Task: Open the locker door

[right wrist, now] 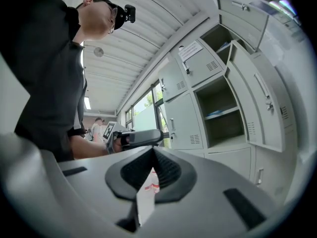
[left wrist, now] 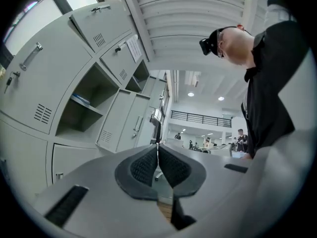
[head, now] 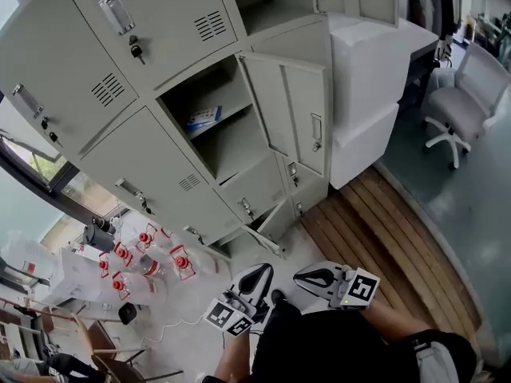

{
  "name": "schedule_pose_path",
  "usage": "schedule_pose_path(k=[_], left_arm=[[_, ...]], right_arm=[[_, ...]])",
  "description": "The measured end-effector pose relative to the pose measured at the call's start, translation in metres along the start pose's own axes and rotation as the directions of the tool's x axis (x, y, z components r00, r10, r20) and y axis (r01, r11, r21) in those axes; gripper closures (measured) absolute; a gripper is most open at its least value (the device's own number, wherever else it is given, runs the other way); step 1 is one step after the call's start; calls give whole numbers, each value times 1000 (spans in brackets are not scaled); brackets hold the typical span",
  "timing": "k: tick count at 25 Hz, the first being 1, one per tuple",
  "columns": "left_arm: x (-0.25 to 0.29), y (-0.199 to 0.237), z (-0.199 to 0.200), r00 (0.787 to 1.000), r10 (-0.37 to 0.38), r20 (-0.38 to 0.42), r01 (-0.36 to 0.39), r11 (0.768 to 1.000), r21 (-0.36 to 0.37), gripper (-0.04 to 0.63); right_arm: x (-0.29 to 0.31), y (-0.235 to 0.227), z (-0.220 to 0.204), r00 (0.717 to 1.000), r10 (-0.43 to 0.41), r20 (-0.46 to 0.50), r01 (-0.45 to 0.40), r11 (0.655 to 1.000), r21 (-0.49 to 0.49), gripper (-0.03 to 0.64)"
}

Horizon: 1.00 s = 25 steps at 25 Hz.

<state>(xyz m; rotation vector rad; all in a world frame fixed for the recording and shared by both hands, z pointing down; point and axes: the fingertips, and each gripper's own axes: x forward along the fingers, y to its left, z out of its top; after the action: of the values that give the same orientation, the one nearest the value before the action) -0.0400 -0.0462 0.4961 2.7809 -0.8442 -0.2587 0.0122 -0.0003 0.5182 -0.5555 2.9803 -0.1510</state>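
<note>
The grey locker bank [head: 96, 94] fills the left of the head view. One middle door [head: 291, 114] stands swung open, and its compartment [head: 211, 130] holds a blue item [head: 204, 118] on the shelf. Both grippers are low, close to the person's body and apart from the lockers. My left gripper [head: 259, 272] is shut with nothing in it, its pads [left wrist: 146, 165] pressed together. My right gripper [head: 304, 276] is likewise shut and empty. In the right gripper view the open door [right wrist: 260, 103] is at the right and the left gripper [right wrist: 141, 138] at centre.
A small bottom door [head: 267, 231] hangs ajar near the floor. White stacked boxes [head: 367, 78] stand right of the lockers, with an office chair [head: 463, 102] beyond. Several red-capped bottles [head: 144, 262] sit on the floor at left. A wooden floor strip [head: 383, 238] runs at right.
</note>
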Motion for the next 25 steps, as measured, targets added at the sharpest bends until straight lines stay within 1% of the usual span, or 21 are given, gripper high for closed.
schedule_pose_path(k=[2, 4, 6, 10, 15, 16, 18, 20, 22, 25], left_arm=[[6, 22, 14, 1000, -17, 10, 17, 1000, 13, 577], [7, 42, 30, 999, -35, 21, 34, 999, 27, 577], [6, 63, 46, 999, -46, 25, 45, 998, 49, 577], [2, 98, 68, 998, -58, -1, 58, 992, 110, 577], [-3, 134, 84, 995, -99, -31, 103, 980, 169, 577], [-4, 139, 86, 994, -106, -32, 110, 980, 168, 577], [-8, 151, 89, 993, -119, -27, 122, 982, 142, 577], [-11, 165, 88, 992, -121, -34, 124, 985, 120, 577], [-9, 178, 87, 993, -108, -40, 112, 986, 120, 577], [-7, 190, 94, 997, -76, -12, 77, 988, 134, 577]], right_arm=[[21, -13, 11, 1000, -11, 8, 11, 1000, -9, 604], [47, -24, 24, 1000, -12, 1, 12, 999, -42, 604], [71, -35, 27, 1000, -6, -9, 5, 998, -61, 604], [113, -61, 34, 1000, -23, -3, 23, 998, -60, 604], [160, -84, 45, 999, -40, -11, 40, 997, -70, 604], [167, -88, 45, 999, -47, -21, 45, 996, -75, 604], [181, -97, 46, 998, -61, -29, 58, 996, -74, 604], [194, -104, 51, 998, -67, -14, 66, 996, -64, 604], [204, -108, 56, 999, -49, -7, 49, 998, -51, 604], [210, -116, 67, 1000, -3, -1, 3, 999, -48, 604]])
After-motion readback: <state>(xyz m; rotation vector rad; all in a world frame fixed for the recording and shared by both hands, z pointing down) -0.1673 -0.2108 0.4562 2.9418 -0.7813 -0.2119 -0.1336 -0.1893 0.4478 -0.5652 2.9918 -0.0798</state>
